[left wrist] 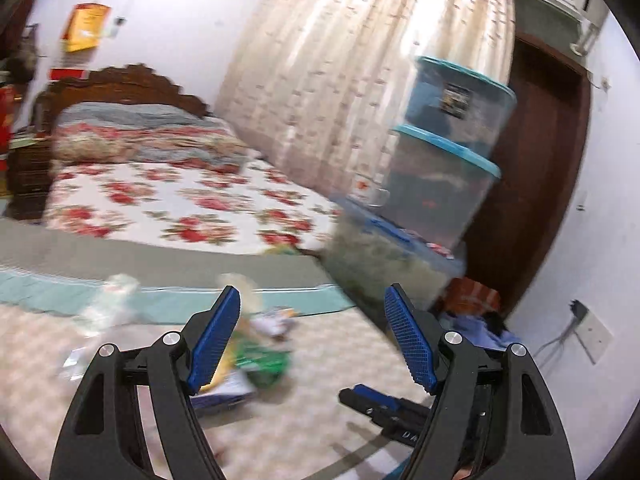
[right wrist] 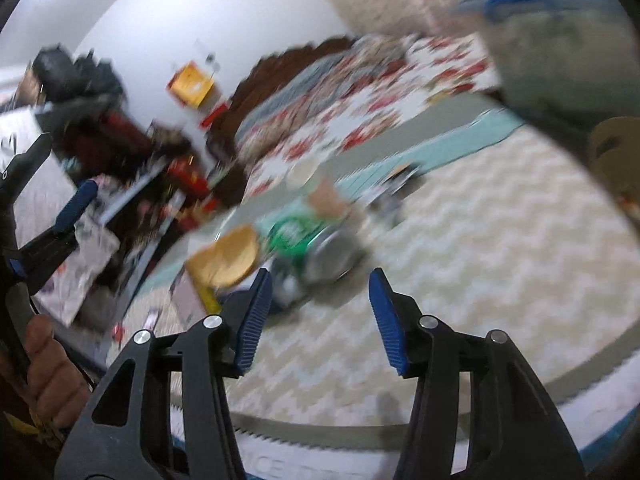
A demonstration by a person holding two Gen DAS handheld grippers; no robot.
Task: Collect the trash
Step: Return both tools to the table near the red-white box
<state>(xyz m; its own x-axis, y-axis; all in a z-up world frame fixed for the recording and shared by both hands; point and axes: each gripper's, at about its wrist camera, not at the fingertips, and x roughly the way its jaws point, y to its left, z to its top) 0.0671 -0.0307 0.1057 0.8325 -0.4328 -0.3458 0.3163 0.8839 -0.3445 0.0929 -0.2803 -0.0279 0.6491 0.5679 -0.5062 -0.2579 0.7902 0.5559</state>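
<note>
Bedroom, patterned rug point(left wrist: 312, 412) on the floor beside a bed point(left wrist: 168, 200) with a flowered cover; both views motion-blurred.

Trash pile point(left wrist: 256, 356) lies on the rug near the bed's foot: green wrapper point(right wrist: 294, 232), yellow-brown round piece point(right wrist: 230, 258), silvery packet point(right wrist: 334, 254), crumpled clear plastic point(left wrist: 104, 308) off to the left. Left gripper point(left wrist: 312, 344): jaws spread wide, nothing between the blue pads point(left wrist: 214, 344), held above the rug with the pile just beyond its left finger. Right gripper point(right wrist: 320, 320): jaws likewise apart and empty, pile just ahead of its fingertips. Stacked clear storage bins point(left wrist: 448, 152) with teal lids stand right of the bed, in front of a curtain point(left wrist: 360, 60) and dark wooden door point(left wrist: 540, 168). Exact item types in the pile too blurred to tell.
</note>
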